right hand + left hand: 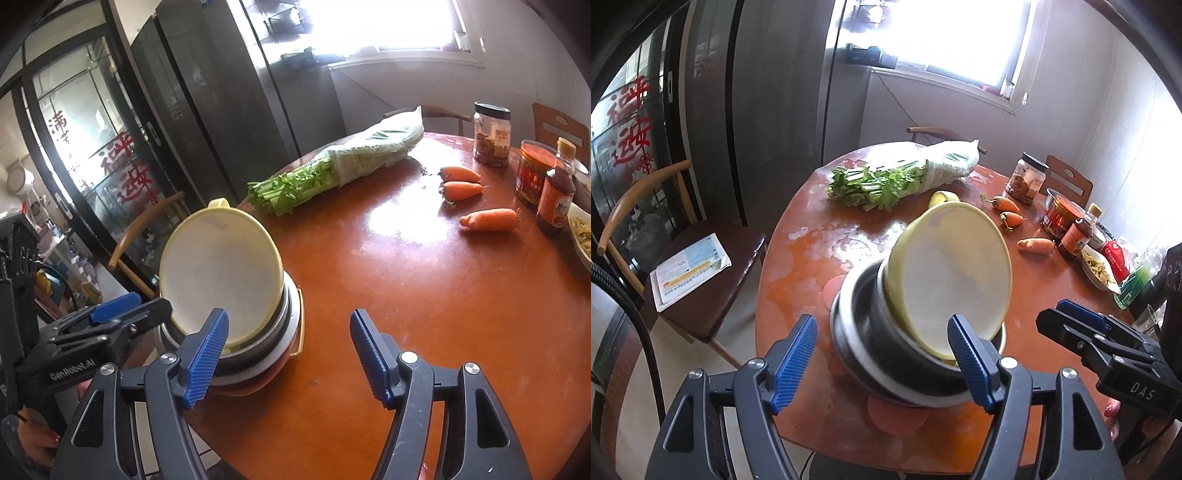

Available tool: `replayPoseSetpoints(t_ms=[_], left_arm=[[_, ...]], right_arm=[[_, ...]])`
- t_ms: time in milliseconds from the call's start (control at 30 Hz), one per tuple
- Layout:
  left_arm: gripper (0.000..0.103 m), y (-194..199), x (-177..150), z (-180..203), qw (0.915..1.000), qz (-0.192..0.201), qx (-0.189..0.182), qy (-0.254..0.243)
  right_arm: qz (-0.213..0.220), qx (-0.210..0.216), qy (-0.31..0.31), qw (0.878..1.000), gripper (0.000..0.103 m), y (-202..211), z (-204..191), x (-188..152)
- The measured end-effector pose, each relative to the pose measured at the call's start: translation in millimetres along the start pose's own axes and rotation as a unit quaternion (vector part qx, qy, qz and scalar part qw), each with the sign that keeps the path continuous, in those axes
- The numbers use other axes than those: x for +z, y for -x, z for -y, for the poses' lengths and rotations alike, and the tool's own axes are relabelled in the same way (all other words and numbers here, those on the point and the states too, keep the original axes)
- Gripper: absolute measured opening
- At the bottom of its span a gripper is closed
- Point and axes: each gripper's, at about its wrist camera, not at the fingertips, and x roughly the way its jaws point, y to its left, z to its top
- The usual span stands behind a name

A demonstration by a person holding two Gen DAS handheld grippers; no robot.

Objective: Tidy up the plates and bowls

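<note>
A yellow-green plastic bowl (pixel 951 277) with a small handle lies tilted on its side inside a stack of steel bowls (pixel 864 332) on an orange-rimmed plate at the near edge of the round red-brown table (pixel 820 236). My left gripper (pixel 886 362) is open, its fingers either side of the stack's near rim, holding nothing. My right gripper (pixel 290 354) is open and empty; its left finger stands just in front of the yellow bowl (pixel 221 273) and stack (pixel 258 354). The right gripper also shows in the left wrist view (pixel 1082 325), and the left gripper in the right wrist view (pixel 122 317).
A bag of celery (pixel 905 173) lies at the table's far side. Three carrots (pixel 487 219), a jar (pixel 491 129), a red tin, a sauce bottle (pixel 556 192) and a dish of food stand at the right. A wooden chair (pixel 701 266) with a leaflet stands left of the table.
</note>
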Motion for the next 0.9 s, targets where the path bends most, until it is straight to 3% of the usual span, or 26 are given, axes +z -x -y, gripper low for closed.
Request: replayPoseSetpoints(t_ms=[267, 400, 467, 800, 900], left_arm=[[0.076, 5.6, -6.7, -42.2, 0.9991, -0.012, -0.002, 0.041], [0.076, -2.8, -1.9, -60.0, 0.9975, -0.025, -0.021, 0.062], [0.076, -10.7, 2.5, -63.8, 0.9958, -0.035, -0.045, 0.071], [0.075, -49.8, 10.5, -65.2, 0.9929, -0.080, -0.055, 0.069], [0.075, -61.1, 9.1, -73.4, 0.9892, -0.097, -0.072, 0.083]], right_arm=[[-0.027, 0.018, -0.031, 0.999, 0.072, -19.4, 2.3, -3.1], [-0.035, 0.031, -0.052, 0.998, 0.074, -27.9, 4.5, -1.0], [-0.040, 0.033, -0.055, 0.997, 0.074, -31.7, 5.3, -0.2], [-0.073, 0.033, -0.070, 0.994, 0.074, -58.8, 5.8, 5.3], [-0.085, 0.036, -0.070, 0.993, 0.074, -69.7, 3.4, 6.6]])
